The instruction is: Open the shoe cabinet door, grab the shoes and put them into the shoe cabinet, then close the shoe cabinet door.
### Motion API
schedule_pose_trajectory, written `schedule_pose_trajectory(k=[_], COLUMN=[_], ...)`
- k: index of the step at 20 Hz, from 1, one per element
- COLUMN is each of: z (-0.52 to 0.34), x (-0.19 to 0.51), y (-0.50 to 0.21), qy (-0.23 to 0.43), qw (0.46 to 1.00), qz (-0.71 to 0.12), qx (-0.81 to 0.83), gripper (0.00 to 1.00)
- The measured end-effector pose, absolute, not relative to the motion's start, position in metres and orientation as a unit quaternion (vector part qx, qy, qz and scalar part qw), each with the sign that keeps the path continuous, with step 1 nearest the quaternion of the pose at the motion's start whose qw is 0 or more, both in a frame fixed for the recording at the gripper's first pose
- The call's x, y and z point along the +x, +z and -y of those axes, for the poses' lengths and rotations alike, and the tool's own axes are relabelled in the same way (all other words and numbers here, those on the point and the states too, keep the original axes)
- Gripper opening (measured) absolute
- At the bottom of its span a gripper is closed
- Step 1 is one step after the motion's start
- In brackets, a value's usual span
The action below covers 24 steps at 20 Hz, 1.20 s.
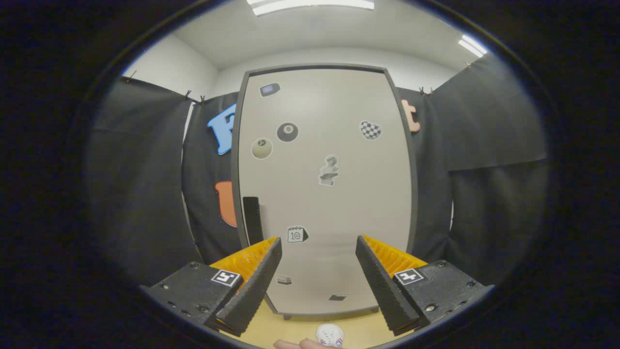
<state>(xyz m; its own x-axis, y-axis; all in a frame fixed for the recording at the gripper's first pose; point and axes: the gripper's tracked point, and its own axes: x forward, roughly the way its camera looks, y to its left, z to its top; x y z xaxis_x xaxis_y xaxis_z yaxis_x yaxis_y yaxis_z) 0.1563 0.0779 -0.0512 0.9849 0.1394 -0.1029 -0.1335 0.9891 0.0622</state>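
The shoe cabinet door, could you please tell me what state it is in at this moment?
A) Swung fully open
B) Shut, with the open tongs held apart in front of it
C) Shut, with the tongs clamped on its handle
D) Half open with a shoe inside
B: the shoe cabinet door sits flush in its dark frame, and the tongs are spread apart ahead of it, gripping nothing, with the dark handle beyond the left finger.

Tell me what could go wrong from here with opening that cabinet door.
The gripper is open and aimed at the door's middle, while the dark handle sits near its left edge beyond the left finger; closing now would probably catch nothing. The shoe lies on the floor just before the closed door, so a swinging door might hit it.
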Motion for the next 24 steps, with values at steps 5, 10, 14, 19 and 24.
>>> schedule_pose_trajectory(k=[5, 10, 14, 19, 24], z=[-0.148, -0.192, -0.189, -0.194, -0.193], x=[0.187, 0.217, 0.246, 0.26, 0.255], y=[-0.075, -0.099, -0.103, -0.097, -0.097], qy=[0.128, 0.133, 0.097, 0.11, 0.105], qw=[0.987, 0.983, 0.987, 0.985, 0.987], qz=[-0.092, -0.123, -0.115, -0.117, -0.115], qx=[0.043, 0.038, 0.054, 0.069, 0.04], gripper=[1.0, 1.0, 0.96, 0.53, 0.34])
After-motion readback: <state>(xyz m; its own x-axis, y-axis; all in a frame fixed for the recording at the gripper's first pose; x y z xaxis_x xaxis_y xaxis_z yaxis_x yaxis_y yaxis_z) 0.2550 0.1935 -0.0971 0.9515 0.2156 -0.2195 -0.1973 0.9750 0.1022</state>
